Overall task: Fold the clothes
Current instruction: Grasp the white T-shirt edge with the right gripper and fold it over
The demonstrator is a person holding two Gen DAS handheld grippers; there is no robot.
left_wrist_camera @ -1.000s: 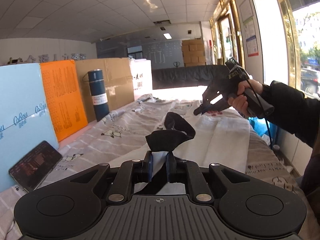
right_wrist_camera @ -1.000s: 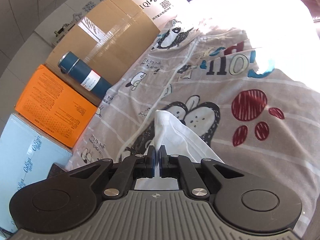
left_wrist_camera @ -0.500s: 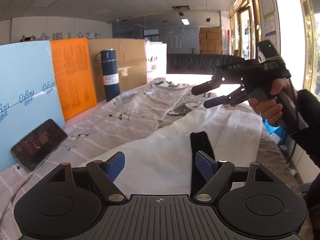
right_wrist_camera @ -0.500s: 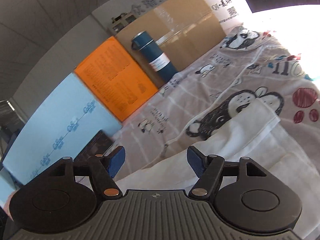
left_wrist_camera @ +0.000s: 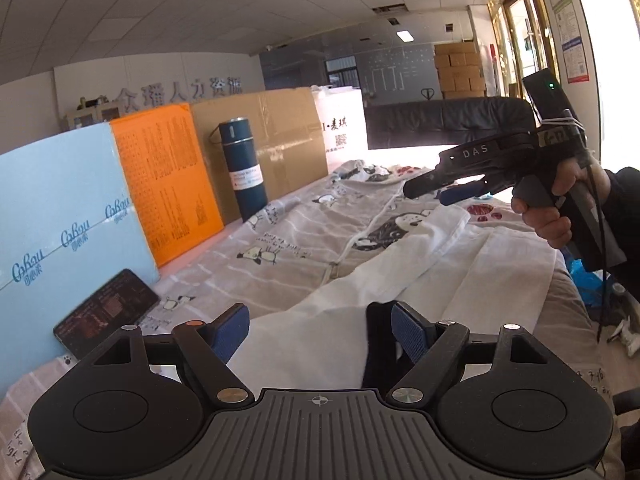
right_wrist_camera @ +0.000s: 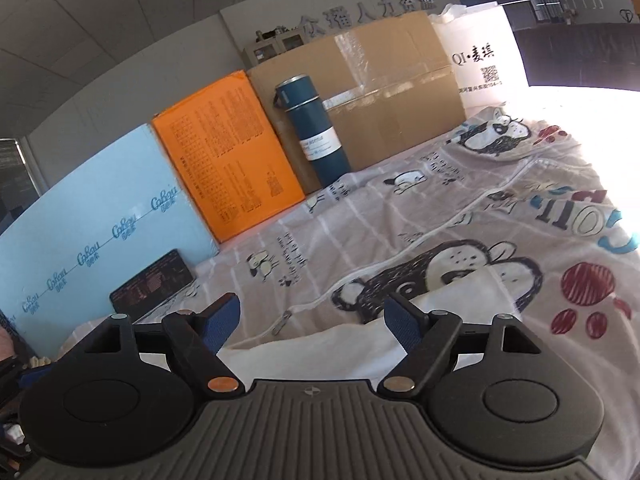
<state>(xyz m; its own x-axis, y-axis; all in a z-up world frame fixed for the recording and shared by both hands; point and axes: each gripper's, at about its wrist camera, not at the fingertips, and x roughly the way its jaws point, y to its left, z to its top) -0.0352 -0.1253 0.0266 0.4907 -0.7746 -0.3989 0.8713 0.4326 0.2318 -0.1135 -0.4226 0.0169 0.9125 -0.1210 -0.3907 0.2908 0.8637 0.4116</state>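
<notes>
White garment [left_wrist_camera: 400, 280] flat on cartoon blanket [left_wrist_camera: 304, 240], beneath both spread, empty tongs, left [left_wrist_camera: 320, 330], right [right_wrist_camera: 310, 320]

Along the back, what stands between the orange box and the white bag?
The blue flask in front of a cardboard box, between the orange box and white bag; clearest in the right wrist view.

**What we cannot make out**

We lose the white garment [left_wrist_camera: 420, 280] behind the left gripper [left_wrist_camera: 320, 332]. The phone [left_wrist_camera: 106, 312] screen is too blurred to read. The person's sleeve [left_wrist_camera: 624, 216] is cut by the right edge.
</notes>
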